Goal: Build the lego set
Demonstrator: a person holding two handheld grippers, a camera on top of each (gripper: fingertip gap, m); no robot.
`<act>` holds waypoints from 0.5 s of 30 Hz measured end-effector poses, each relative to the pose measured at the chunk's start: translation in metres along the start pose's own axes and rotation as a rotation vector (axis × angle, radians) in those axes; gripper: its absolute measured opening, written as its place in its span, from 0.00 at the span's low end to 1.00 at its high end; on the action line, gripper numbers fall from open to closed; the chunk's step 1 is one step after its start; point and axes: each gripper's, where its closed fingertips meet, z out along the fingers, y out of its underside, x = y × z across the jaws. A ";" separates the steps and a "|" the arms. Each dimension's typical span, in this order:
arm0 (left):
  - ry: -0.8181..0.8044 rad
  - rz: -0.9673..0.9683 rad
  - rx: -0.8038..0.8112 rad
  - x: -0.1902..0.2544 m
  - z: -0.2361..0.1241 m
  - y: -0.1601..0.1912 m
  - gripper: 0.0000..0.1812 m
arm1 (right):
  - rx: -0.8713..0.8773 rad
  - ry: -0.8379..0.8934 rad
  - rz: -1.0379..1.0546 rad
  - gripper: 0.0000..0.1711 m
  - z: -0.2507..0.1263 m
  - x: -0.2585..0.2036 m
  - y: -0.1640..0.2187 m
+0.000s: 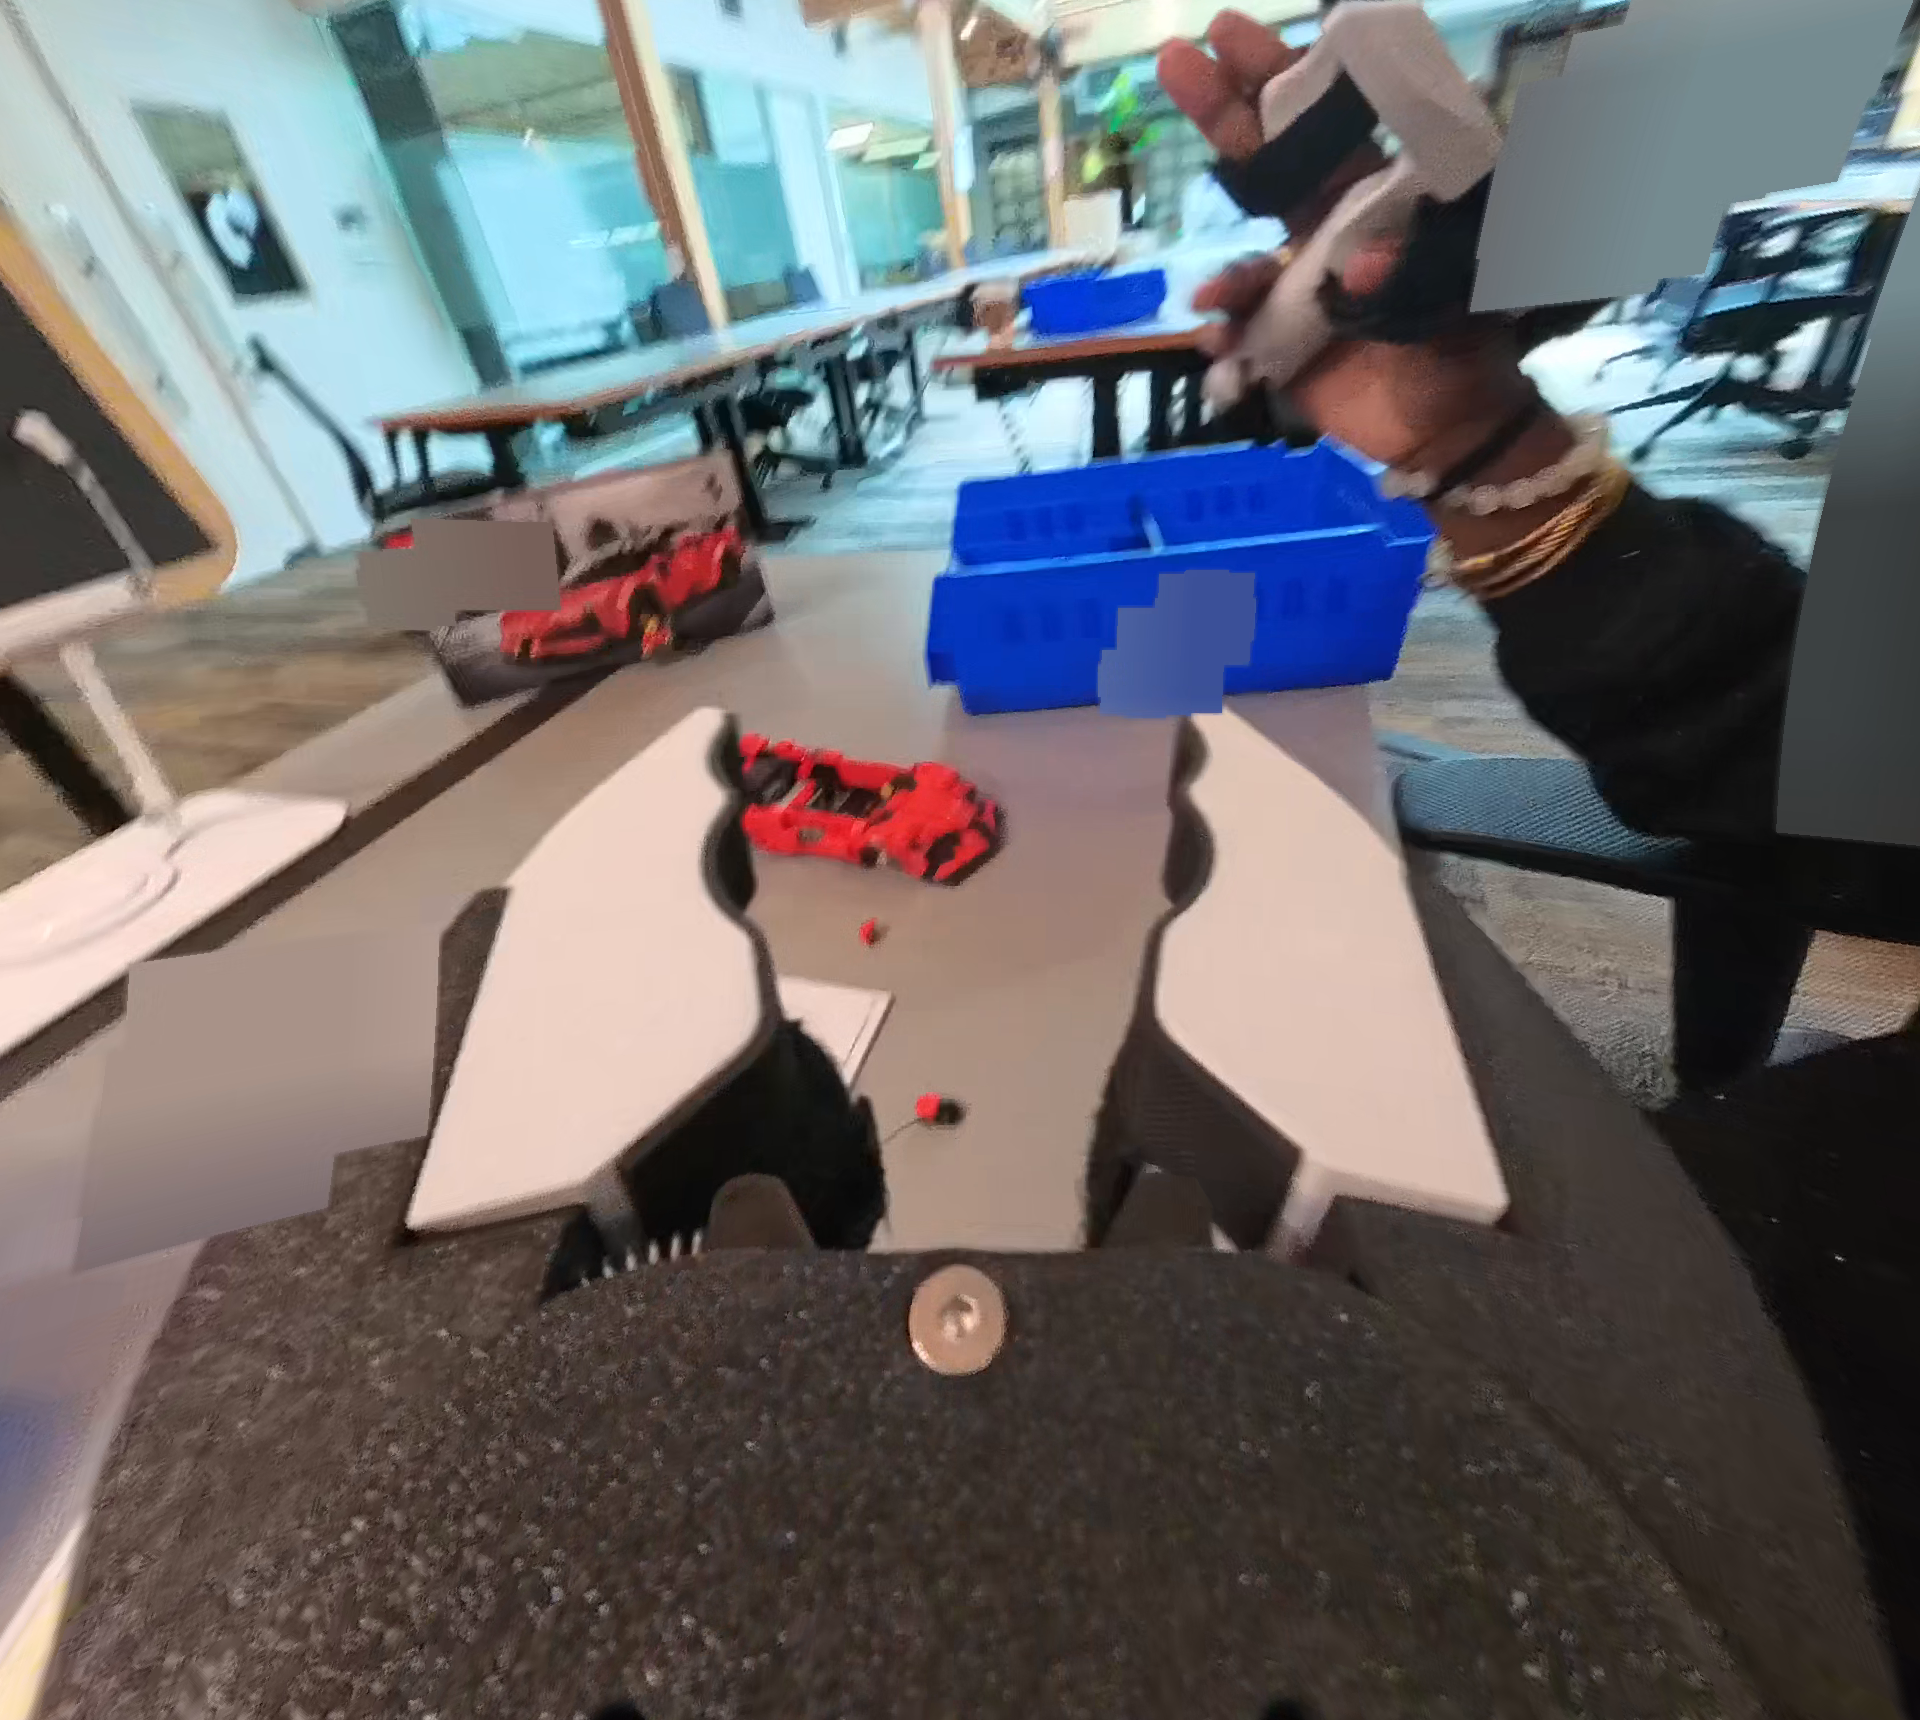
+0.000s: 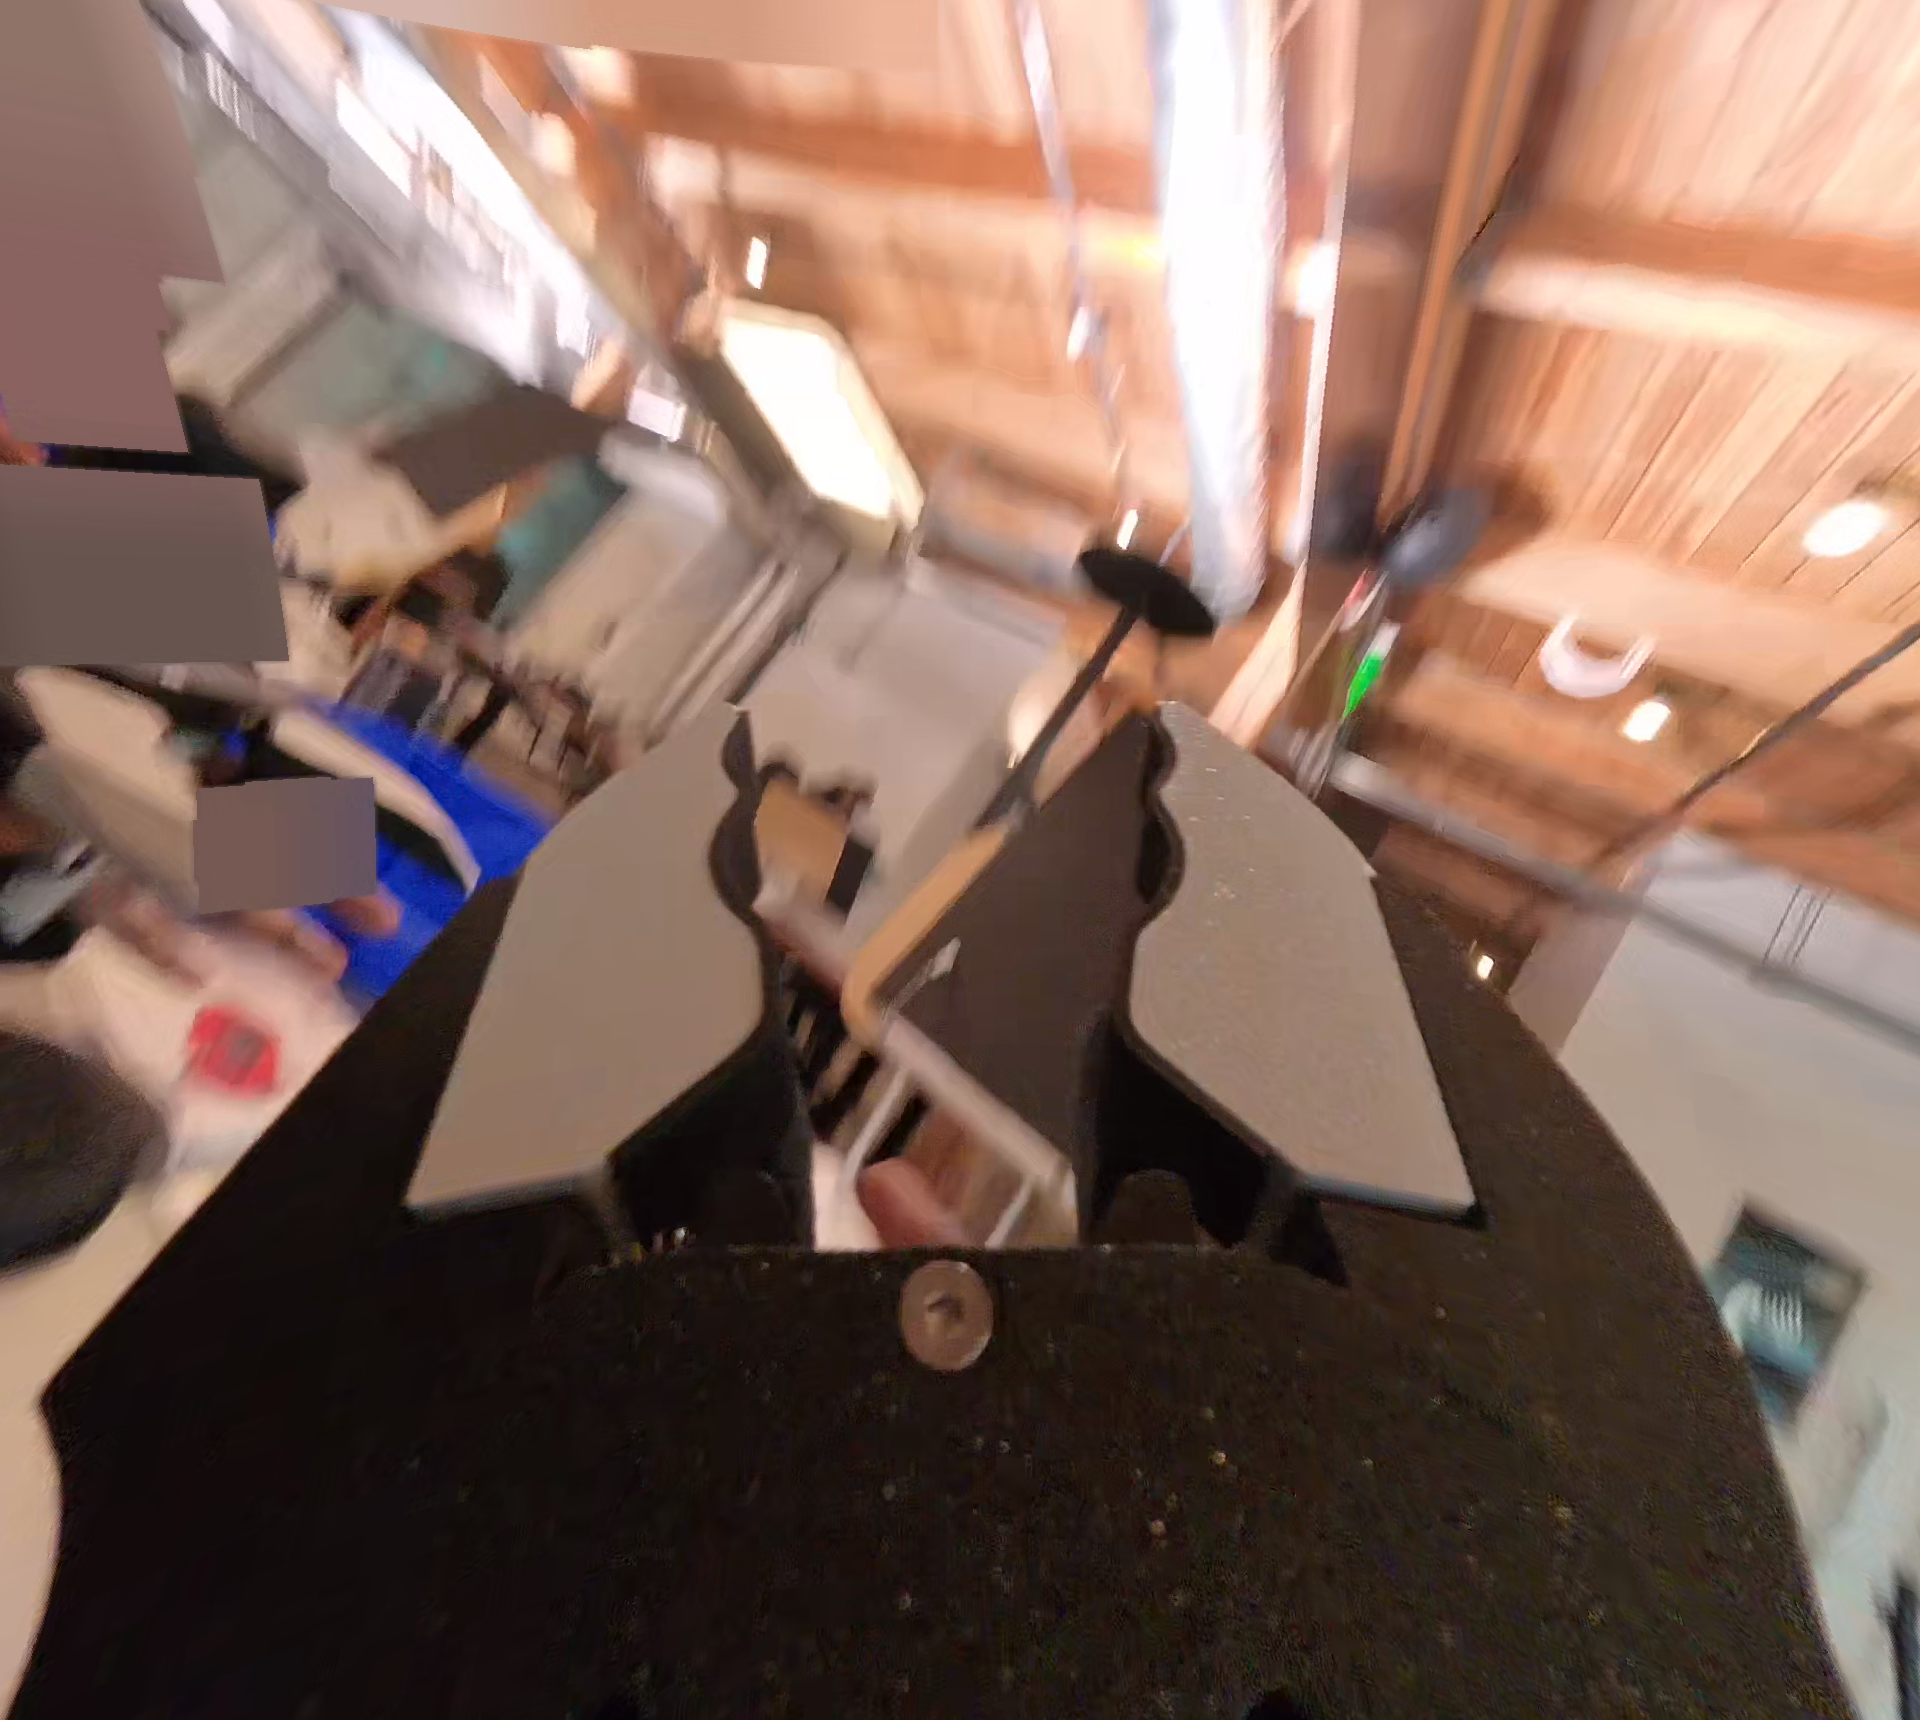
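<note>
A red and black lego car (image 1: 868, 806) lies on the grey table (image 1: 1039, 995), just beyond and between my left gripper's fingertips. My left gripper (image 1: 951, 735) is open and empty, held above the table. Two small red pieces lie nearer: one (image 1: 871, 930) in front of the car, another (image 1: 935, 1107) close to the gripper base. My right gripper (image 2: 948, 720) is open and empty, raised high and pointed up toward the ceiling. In the left wrist view it shows at the upper right, held in a hand (image 1: 1351, 216).
A blue parts bin (image 1: 1174, 569) stands behind the car. The lego box with a red car picture (image 1: 613, 590) stands at the back left. A white sheet (image 1: 831, 1021) lies near the left finger. A black chair (image 1: 1558, 829) is at the table's right.
</note>
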 end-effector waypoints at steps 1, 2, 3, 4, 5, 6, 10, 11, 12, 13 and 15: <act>-0.030 -0.007 -0.057 -0.006 0.002 0.010 0.39 | -0.127 -0.077 0.028 0.34 0.003 -0.014 0.020; -0.067 0.018 -0.148 -0.014 0.003 0.026 0.33 | -0.242 -0.204 0.069 0.24 0.000 -0.036 0.039; -0.109 0.067 -0.235 -0.021 0.003 0.042 0.24 | -0.321 -0.349 0.117 0.13 -0.007 -0.063 0.052; -0.131 0.115 -0.291 -0.024 0.002 0.055 0.21 | -0.365 -0.490 0.169 0.13 -0.017 -0.091 0.059; -0.126 0.145 -0.322 -0.021 0.001 0.063 0.18 | -0.402 -0.629 0.217 0.16 -0.030 -0.119 0.065; -0.107 0.158 -0.341 -0.016 0.000 0.068 0.14 | -0.447 -0.740 0.259 0.22 -0.044 -0.144 0.070; -0.080 0.209 -0.306 -0.009 -0.006 0.069 0.07 | -0.518 -0.884 0.440 0.23 -0.071 -0.219 0.094; -0.101 0.230 -0.275 -0.013 -0.008 0.064 0.07 | -0.522 -0.893 0.470 0.24 -0.072 -0.234 0.100; -0.121 0.240 -0.248 -0.018 -0.010 0.059 0.08 | -0.520 -0.897 0.482 0.25 -0.069 -0.244 0.104; -0.135 0.239 -0.233 -0.023 -0.012 0.054 0.11 | -0.521 -0.890 0.493 0.24 -0.065 -0.251 0.107; -0.194 0.226 -0.214 -0.039 -0.019 0.042 0.16 | -0.534 -0.845 0.541 0.23 -0.051 -0.256 0.114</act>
